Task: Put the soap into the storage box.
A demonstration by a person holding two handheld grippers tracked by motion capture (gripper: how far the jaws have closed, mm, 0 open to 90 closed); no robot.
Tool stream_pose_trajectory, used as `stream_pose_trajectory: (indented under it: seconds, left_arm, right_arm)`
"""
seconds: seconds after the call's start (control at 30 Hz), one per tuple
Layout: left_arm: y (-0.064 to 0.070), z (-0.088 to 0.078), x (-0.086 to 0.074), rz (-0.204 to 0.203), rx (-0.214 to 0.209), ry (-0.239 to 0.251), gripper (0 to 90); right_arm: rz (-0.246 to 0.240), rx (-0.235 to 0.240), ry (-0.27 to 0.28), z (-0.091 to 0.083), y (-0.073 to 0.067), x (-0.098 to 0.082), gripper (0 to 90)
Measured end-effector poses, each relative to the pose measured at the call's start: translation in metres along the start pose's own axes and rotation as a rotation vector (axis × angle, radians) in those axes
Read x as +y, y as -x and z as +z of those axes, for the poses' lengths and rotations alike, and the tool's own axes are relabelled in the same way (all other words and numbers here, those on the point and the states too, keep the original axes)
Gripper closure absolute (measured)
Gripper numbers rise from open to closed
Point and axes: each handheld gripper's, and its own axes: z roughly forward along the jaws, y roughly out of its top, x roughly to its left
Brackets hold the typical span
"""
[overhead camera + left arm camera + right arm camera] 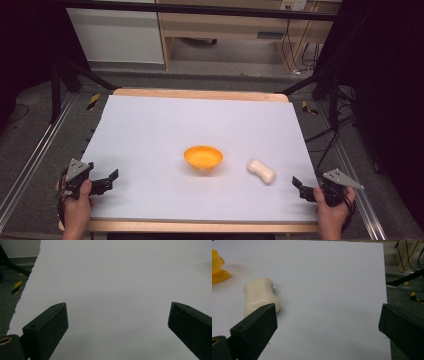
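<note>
Plainly stretching wide and white: the bench (150,130). Sitting near its middle, the orange bowl (203,157). Lying just to the bowl's right, apart from it, flat on the surface: the cream soap bar (261,171). Hovering at the near left edge with jaws spread apart, holding nothing: the left hand-held gripper (114,178). Mirroring at the near right edge, beside the soap bar, likewise gaping and gripping nothing: the right hand-held gripper (296,185).

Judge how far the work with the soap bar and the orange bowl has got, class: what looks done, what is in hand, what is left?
Nothing looks done: the soap bar lies on the white table, apart from the orange bowl. Nothing is in hand: the left gripper and right gripper are open near the table's edges. Left, probably: the right gripper, nearest the soap, picks it up, perhaps for the bowl.
</note>
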Motion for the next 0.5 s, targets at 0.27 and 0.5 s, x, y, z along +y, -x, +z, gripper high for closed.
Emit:
stream_pose_trajectory:
  seconds: [0.27,0.5]
  left_arm:
    - [0.000,0.000,0.000,0.000,-0.001,0.004,2.3]
    - [0.000,0.000,0.000,-0.002,-0.002,0.001,2.3]
  right_arm:
    - [-0.016,-0.003,-0.020,-0.002,-0.004,0.012,4.9]
    - [-0.144,0.003,-0.071,0.004,-0.011,0.025,25.1]
